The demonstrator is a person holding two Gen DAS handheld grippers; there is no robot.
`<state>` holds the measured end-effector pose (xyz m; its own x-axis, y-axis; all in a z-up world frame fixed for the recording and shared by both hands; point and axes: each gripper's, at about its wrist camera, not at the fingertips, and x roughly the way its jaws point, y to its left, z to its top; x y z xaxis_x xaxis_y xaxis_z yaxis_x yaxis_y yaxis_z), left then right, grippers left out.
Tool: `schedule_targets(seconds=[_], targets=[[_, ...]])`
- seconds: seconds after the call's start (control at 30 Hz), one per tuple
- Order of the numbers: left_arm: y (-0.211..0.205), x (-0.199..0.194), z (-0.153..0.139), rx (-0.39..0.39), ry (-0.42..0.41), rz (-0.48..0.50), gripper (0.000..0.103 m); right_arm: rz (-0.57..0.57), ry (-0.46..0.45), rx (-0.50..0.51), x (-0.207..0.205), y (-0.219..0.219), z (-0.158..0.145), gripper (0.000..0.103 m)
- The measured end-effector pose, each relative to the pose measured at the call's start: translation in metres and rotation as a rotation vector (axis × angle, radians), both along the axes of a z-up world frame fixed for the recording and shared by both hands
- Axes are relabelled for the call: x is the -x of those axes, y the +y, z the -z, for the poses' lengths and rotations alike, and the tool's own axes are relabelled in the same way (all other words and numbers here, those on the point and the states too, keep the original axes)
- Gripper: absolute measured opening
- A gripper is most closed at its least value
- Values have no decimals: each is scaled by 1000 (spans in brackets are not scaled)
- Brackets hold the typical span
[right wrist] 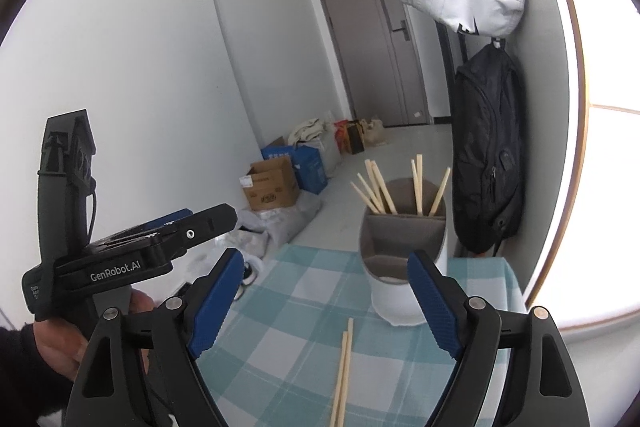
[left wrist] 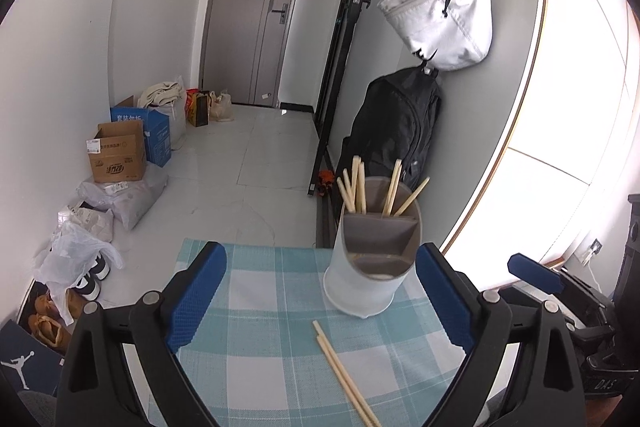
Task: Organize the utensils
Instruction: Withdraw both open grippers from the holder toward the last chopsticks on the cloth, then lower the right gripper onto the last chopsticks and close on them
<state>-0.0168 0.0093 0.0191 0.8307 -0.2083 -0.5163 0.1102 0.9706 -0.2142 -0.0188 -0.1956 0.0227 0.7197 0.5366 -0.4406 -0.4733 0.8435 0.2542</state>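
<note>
- A pair of pale wooden chopsticks [left wrist: 344, 375] lies loose on my worktop, side by side and almost touching along their length; in the right wrist view the same pair [right wrist: 343, 371] runs up the middle between my fingers.
- Just beyond their far tips stands a white cylindrical utensil holder with a grey divided insert [left wrist: 372, 247], upright on the cloth, apart from the loose pair.
- More pale wooden chopsticks stand in the holder's rear compartments [right wrist: 400, 187], leaning outward in two clusters; the nearer compartments look vacant from here, though I cannot see to their bottoms.
- My left hand-held gripper [left wrist: 320, 303] hovers over the worktop with its blue-padded fingers spread wide, gripping nothing; the loose pair lies between and below them.
- My right hand-held gripper [right wrist: 326, 301] is likewise spread wide with nothing in it, aimed at the holder and the loose pair.
- In the right wrist view my left hand-held gripper shows from the side, held in my hand [right wrist: 60, 343].
- The worktop wears a teal-and-white checked tablecloth [left wrist: 256, 327].
- On the wall to the right hang a white fabric bag [left wrist: 444, 11] and, under it, a black backpack [left wrist: 396, 123].
- Across the tiled floor, a brown cardboard box [left wrist: 118, 153] and a blue carton [left wrist: 154, 135] sit by the left wall, with a grey door [left wrist: 256, 15] at the far end.
</note>
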Motion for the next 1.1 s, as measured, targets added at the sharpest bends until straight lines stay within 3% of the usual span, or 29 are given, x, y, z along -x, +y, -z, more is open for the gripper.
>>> schedule_targets(seconds=[0.13,0.3,0.53,0.6,0.67,0.7,0.83,1.1], targets=[[4,-5,26,15,72,-10,93,-3,51,52,-4,5,23,84],[18,-14,57,27,161,-54,93,-35,214,112,-26,18,60,80],[50,-26,85,69,274,-136,93,-83,381,249,-59,53,111,46],[59,-31,94,89,316,-158,93,-92,417,298,-70,66,124,42],[68,-36,99,122,348,-166,93,-91,451,370,-82,81,140,23],[72,-37,101,130,365,-174,93,-94,469,398,-89,88,147,20],[87,-41,108,156,395,-211,93,-90,498,509,-112,107,166,19],[105,-45,120,255,466,-233,93,-101,498,602,-122,130,177,18]])
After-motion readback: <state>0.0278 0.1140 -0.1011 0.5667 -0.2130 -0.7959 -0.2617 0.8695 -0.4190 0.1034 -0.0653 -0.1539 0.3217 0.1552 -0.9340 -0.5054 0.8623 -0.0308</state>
